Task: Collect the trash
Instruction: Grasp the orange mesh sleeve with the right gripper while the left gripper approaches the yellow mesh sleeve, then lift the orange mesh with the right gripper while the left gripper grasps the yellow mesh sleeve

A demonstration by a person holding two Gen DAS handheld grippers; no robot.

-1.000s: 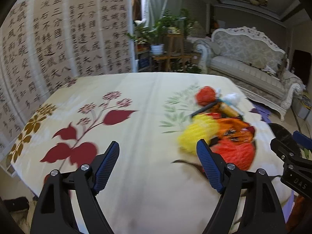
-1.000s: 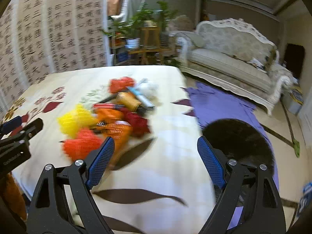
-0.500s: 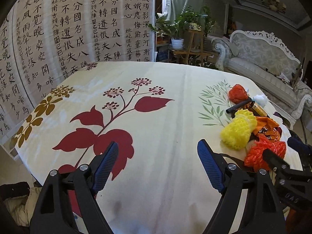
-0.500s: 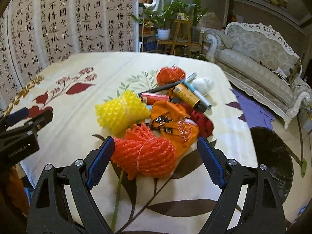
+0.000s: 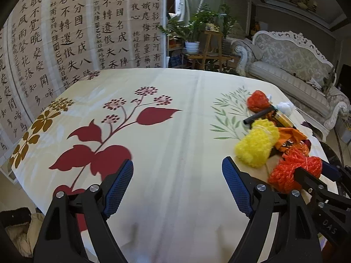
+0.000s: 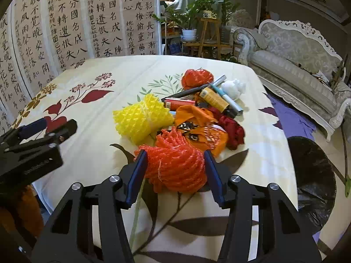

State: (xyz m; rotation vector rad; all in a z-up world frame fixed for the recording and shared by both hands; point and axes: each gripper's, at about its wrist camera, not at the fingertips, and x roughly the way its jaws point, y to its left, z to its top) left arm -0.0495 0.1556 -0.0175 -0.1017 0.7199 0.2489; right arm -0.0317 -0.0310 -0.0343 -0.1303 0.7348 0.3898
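As its jaws have just been closing, the right gripper (image 6: 174, 164) clamps the orange net (image 6: 175, 166), nearest of the trash pile (image 6: 197, 109): light, springy, best squeezed mid-bundle. Left gripper (image 5: 177, 186) gapes empty.

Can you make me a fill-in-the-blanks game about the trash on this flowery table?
1. The right gripper has its jaws on either side of a bundle of foam net coloured ____.
2. The foam net just behind that bundle is coloured ____.
3. The left gripper holds ____ between its jaws.
4. Beyond the table, by the wall, stands a pale ____.

Missing words: orange; yellow; nothing; sofa
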